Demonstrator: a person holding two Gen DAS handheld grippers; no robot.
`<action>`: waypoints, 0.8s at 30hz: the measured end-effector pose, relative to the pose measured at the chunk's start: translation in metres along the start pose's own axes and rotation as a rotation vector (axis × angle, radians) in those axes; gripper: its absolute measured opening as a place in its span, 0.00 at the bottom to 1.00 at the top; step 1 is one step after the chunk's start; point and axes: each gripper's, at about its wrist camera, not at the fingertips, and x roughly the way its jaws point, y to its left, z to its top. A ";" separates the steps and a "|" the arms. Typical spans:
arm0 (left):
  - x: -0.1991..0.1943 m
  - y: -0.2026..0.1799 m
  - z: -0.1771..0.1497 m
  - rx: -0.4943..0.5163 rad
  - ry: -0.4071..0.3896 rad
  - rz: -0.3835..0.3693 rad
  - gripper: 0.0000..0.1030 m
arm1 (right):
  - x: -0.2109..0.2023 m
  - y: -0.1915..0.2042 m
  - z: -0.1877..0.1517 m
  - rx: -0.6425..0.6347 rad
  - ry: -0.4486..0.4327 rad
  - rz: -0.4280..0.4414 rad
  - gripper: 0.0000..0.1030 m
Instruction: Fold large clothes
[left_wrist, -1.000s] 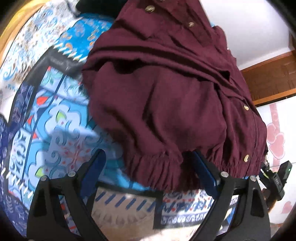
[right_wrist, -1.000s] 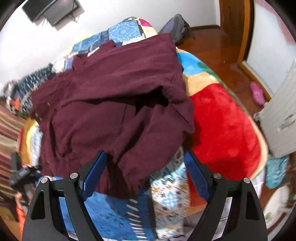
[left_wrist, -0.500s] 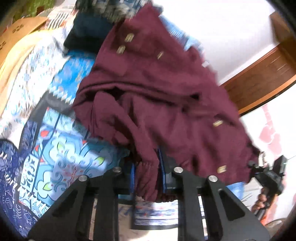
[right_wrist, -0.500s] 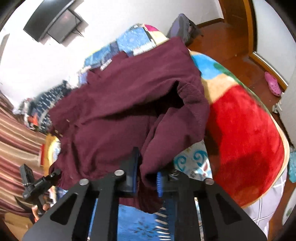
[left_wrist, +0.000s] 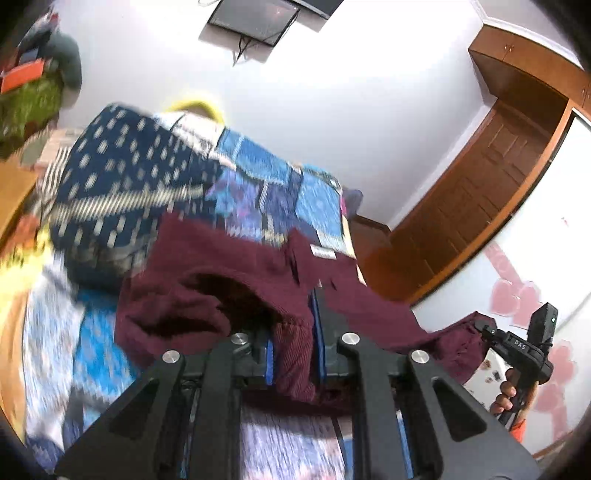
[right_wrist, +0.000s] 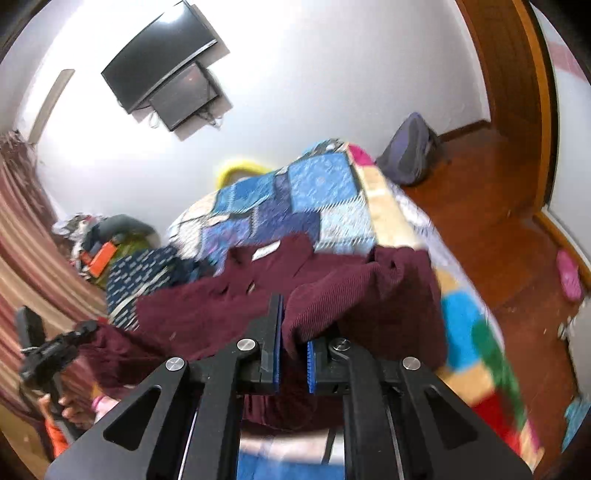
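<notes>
While spread across the bed (right_wrist: 376, 206) with its patchwork quilt (right_wrist: 317, 192), lies low and rumpled: maroon jacket (left_wrist: 207, 295), collar and white label toward the far end, near hem lifted off the covers. Beyond, on the wall, a dark screen (right_wrist: 162, 70); to the right, a wooden door (left_wrist: 476, 206) and bare floor with a grey backpack (right_wrist: 410, 151). To the left, a folded dark blue patterned cloth (left_wrist: 122, 192) just beside the jacket's shoulder.

Left tool (left_wrist: 293, 354): clamped on a ribbed bunch of the hem, blue pads pressed against the fabric on both sides. Right tool (right_wrist: 291, 354): likewise closed on a fold of the hem near the other corner, cloth draping over its right finger. Visible from each camera, off to the side: the other tool's handle in a hand (left_wrist: 508, 393).

Judged as the start of a fold, hem to be carried toward the collar. Risks from here: thick bunched fabric slipping out of one grip if pulled fast, leaving the fold skewed; uneven lifting of the two corners, twisting the body; the loose sleeve on the right, already crumpled, getting trapped inside the fold and making a lump; dragging the quilt along if the hem is kept too low.
</notes>
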 end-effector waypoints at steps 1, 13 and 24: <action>0.012 0.002 0.009 -0.001 -0.005 0.017 0.15 | 0.013 -0.004 0.008 0.006 0.002 -0.017 0.08; 0.176 0.051 0.030 0.041 0.118 0.250 0.17 | 0.153 -0.046 0.024 0.002 0.134 -0.211 0.09; 0.182 0.010 0.012 0.194 0.153 0.342 0.63 | 0.139 -0.022 0.020 -0.147 0.181 -0.311 0.19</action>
